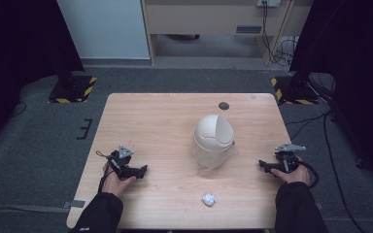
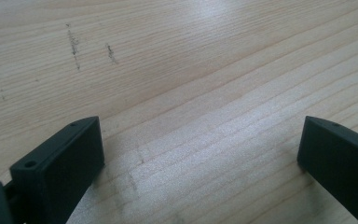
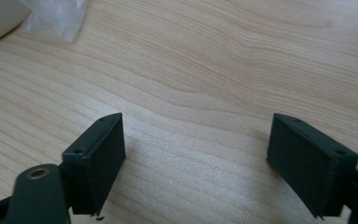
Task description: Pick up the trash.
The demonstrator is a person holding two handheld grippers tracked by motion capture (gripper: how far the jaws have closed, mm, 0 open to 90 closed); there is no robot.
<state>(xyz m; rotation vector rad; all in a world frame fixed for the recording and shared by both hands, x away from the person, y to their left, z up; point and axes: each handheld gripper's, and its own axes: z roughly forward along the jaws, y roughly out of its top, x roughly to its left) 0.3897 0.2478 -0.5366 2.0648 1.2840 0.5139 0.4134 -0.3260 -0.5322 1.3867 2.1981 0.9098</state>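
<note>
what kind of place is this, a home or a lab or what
Probably a lab or recording studio: a bare wooden table between black curtains, stand bases with hazard stripes, loose cables on grey carpet.

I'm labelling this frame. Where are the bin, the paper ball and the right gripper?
bin [image 1: 213,133]: high view, on its domed cream lid.
paper ball [image 1: 209,198]: high view, on the crumpled middle, near the table's front edge.
right gripper [image 1: 261,164]: high view, between its open jaw tips.

Small cream bin [image 1: 213,138] with domed swing lid, clear liner bag showing at its base, upright near tabletop centre. 1 crumpled white paper wad [image 1: 209,198] lies apart, toward near edge, untouched.
</note>
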